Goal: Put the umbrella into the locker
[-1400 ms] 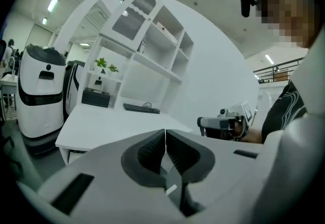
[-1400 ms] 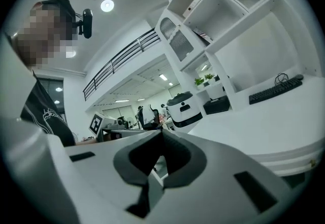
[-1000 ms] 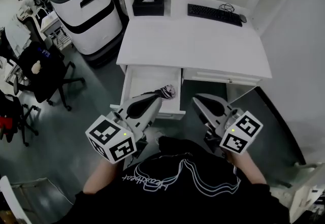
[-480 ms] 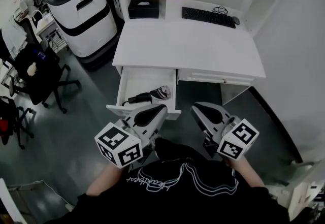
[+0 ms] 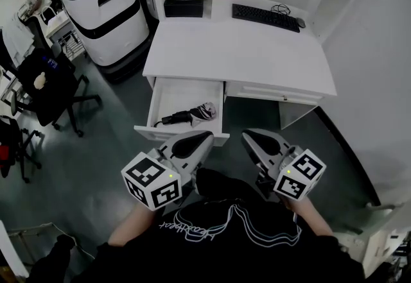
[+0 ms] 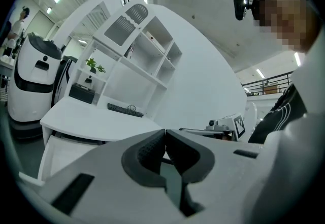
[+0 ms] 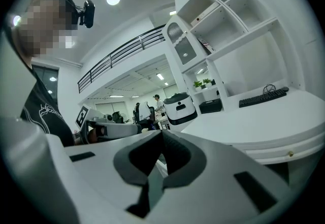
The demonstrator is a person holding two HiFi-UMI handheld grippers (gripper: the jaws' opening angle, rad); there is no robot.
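Umbrella (image 5: 190, 114) lay inside open drawer (image 5: 184, 92). Left gripper (image 5: 206, 137) and right gripper (image 5: 246, 137) hung near drawer front, both jaws pressed together, empty.

- No word, brand or number can be read for certain anywhere.
- The left cube (image 5: 152, 180), on the left gripper (image 5: 205, 138), bears black-and-white square markers on its faces. These are coded patterns, not letters.
- The right cube (image 5: 299, 176), on the right gripper (image 5: 247, 137), carries the same kind of markers.
- The black shirt (image 5: 225, 211) has a line of pale script lettering (image 5: 186, 229) beside white wavy lines. It is upside down in the head view and cannot be read.
- The black office chair (image 5: 54, 79) shows a small blue mark, too small to read.
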